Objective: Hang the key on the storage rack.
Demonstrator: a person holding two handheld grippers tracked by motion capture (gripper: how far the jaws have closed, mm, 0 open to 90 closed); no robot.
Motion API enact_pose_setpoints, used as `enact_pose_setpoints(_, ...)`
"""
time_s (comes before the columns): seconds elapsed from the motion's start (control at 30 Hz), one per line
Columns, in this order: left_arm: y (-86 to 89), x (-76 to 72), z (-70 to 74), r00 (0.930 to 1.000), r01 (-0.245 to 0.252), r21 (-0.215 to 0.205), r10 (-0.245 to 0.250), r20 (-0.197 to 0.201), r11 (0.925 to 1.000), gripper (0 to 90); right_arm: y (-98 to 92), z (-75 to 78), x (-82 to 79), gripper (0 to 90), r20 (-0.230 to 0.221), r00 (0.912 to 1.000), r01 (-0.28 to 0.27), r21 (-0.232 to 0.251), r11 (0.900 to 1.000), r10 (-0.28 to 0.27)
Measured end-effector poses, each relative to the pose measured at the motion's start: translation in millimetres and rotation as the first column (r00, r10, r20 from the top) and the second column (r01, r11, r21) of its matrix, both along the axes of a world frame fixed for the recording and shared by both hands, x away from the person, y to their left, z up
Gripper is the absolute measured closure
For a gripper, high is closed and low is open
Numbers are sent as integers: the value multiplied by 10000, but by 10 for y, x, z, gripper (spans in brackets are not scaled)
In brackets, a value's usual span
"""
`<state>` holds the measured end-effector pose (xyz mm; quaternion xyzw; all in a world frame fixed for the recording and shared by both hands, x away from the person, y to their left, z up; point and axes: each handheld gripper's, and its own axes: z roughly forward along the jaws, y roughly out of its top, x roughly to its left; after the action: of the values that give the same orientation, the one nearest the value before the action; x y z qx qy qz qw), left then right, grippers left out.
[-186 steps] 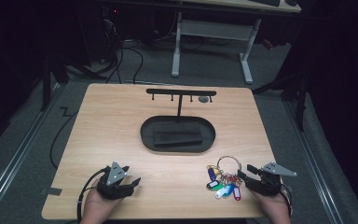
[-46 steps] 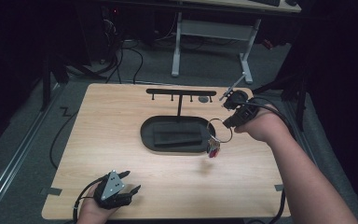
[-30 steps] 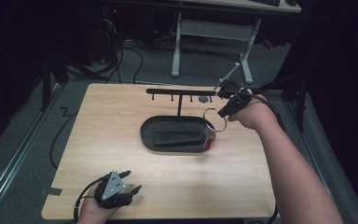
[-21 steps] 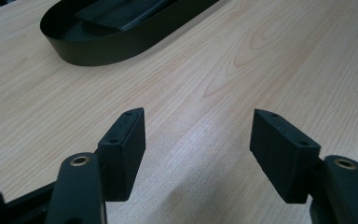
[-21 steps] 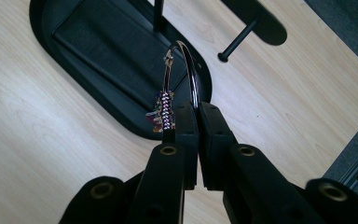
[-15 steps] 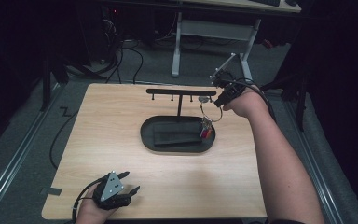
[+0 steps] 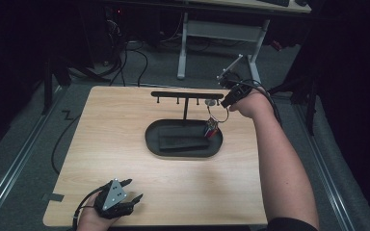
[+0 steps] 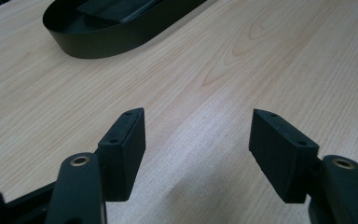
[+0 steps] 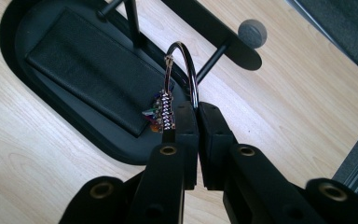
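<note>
My right gripper (image 7: pixel 227 99) is raised at the right end of the black key rack (image 7: pixel 187 95), shut on a metal key ring (image 9: pixel 188 70). In the right gripper view the ring arches up from between the closed jaws toward a hook peg (image 9: pixel 212 62) of the rack. Several coloured key tags (image 7: pixel 211 129) dangle from the ring above the right end of the black oval tray (image 7: pixel 153 142). My left gripper (image 7: pixel 125 199) rests on the table near the front left edge; its fingers (image 8: pixel 126 149) stand wide apart with bare wood between them.
The rack's post rises from the oval tray, which holds a flat black pad (image 9: pixel 93 65). A small grey disc (image 9: pixel 252 32) lies on the wooden table (image 7: pixel 101 144) by the rack's right end. Beyond the far edge stands a desk frame (image 7: pixel 221 33) with cables on the floor.
My right gripper has carried the key ring from the front right of the table up and back to the rack's right end. The left gripper has stayed in place.
</note>
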<state>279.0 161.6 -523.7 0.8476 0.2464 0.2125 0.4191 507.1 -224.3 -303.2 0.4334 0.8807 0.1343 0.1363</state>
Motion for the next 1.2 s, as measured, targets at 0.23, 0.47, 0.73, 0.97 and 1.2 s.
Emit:
enact_pose_setpoints(0.23, -9, 0, -6, 10000, 70, 93, -70, -50, 9999, 367, -30, -69, 39, 877, -80, 9999, 63, -18, 10000, -63)
enact_pose_setpoints(0.47, -20, 11, -19, 9998, 172, 132, -171, -110, 9998, 367, -78, -118, 118, 876, -134, 9998, 140, 63, 9999, -139)
enact_pose_setpoints(0.73, -37, 17, -24, 9997, 220, 205, -218, -90, 9995, 367, -42, -151, 159, 852, 32, 9997, 260, -103, 9996, -260)
enact_pose_setpoints(0.97, -47, 23, -24, 9996, 275, 270, -273, -88, 9993, 365, -32, -118, 119, 758, 225, 9991, 361, -122, 9993, -358)
enact_pose_setpoints(1.2, -71, 22, -30, 9995, 313, 391, -309, -111, 9987, 365, -8, -104, -11, 560, 581, 9983, 87, -211, 9997, -74)
